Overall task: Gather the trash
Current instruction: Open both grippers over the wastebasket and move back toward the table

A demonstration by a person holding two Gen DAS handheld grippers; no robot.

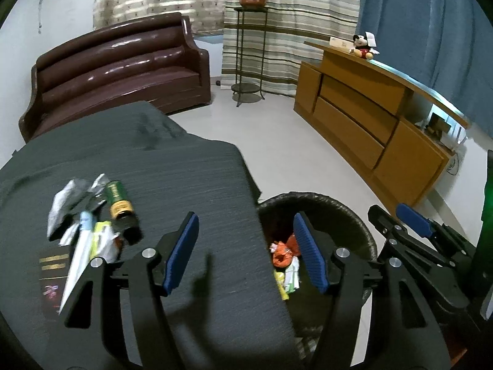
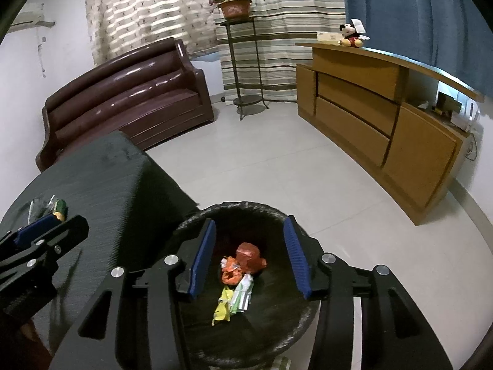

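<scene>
Fingers of both grippers gape empty; green bottle lies lengthwise, cap seemingly nearest.

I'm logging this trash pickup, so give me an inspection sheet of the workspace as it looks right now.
Surface: dark table, trash pile at its left.
Job's things: bin beside the table, wrappers inside; green bottle in the pile.
Clutter: nothing seen beyond the pile.
Grippers: left gripper open, empty; right gripper open above the bin.
Cables: nothing seen.
Surroundings: sofa, wooden cabinet, plant stand.
</scene>
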